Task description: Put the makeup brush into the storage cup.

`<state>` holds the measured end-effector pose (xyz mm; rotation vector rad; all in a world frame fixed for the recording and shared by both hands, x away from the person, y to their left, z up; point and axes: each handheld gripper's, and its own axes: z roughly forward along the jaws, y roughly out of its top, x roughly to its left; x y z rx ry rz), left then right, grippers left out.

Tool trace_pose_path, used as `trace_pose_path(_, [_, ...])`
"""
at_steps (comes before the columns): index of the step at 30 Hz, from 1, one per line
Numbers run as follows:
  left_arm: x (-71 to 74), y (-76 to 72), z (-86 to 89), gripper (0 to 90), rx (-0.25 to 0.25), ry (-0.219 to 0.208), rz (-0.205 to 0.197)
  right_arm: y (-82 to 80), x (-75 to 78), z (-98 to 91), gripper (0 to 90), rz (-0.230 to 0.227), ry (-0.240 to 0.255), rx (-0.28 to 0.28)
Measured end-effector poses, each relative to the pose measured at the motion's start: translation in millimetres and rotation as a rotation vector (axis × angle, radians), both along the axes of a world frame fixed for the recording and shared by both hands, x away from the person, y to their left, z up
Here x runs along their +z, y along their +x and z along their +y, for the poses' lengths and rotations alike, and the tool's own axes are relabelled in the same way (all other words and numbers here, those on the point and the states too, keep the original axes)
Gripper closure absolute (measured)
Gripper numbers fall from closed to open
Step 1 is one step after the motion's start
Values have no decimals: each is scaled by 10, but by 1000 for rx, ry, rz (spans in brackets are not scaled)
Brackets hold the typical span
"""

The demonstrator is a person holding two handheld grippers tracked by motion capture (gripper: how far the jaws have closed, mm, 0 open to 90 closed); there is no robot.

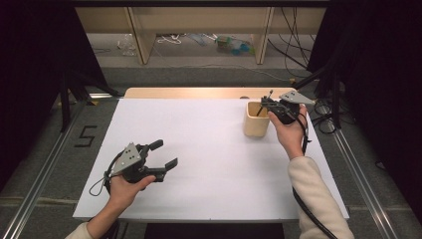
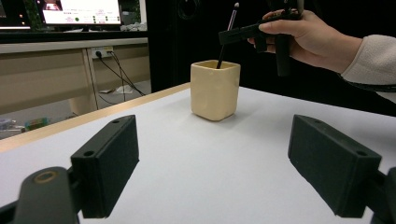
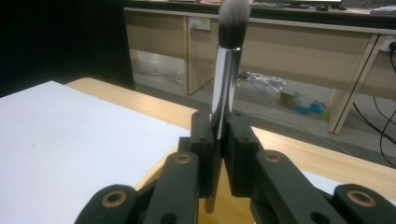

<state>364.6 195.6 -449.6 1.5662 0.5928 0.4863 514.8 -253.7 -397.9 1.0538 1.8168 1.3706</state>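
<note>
A cream square cup (image 1: 257,121) stands at the far right of the white table top (image 1: 209,164). My right gripper (image 1: 265,103) hovers just above the cup's mouth, shut on a makeup brush (image 3: 227,70) with a silver ferrule and dark bristles pointing up. In the left gripper view the brush (image 2: 227,35) slants down with its thin black handle end inside the cup (image 2: 215,91). My left gripper (image 1: 167,153) is held low over the near left of the table, open, with nothing between its pads (image 2: 109,163).
A bare wooden strip (image 1: 199,92) runs along the table's far edge. Beyond it are wooden shelf legs (image 1: 141,40), cables and small items on the floor. Black curtains flank both sides. A "5" mark (image 1: 85,136) lies on the floor at left.
</note>
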Motion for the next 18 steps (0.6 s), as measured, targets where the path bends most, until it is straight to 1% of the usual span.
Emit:
trace_pose_path(3, [0, 0, -1, 161, 0, 1, 1, 4, -6, 5, 838, -4, 1, 0])
trace_pose_path(4, [0, 0, -1, 161, 0, 1, 1, 2, -6, 0, 838, -3, -5, 0])
trace_pose_path(8, [-1, 1, -1, 161, -1, 0, 1, 5, -13, 6, 838, 0, 1, 2])
trace_pose_path(9, [-1, 0, -1, 161, 0, -1, 1, 2, -10, 2, 838, 7, -4, 5])
trace_pose_path(13, [-1, 1, -2, 161, -2, 0, 2, 4, -15, 4, 838, 11, -7, 3])
trace_pose_path(14, [-2, 1, -3, 161, -1, -1, 3, -1, -16, 6, 838, 24, -11, -2])
trace_pose_path(15, [-2, 1, -3, 161, -1, -1, 3, 9, -29, 14, 838, 11, 1, -1])
trace_pose_path(18, [-2, 1, -2, 161, -1, -2, 3, 12, -37, 12, 838, 12, -3, 0])
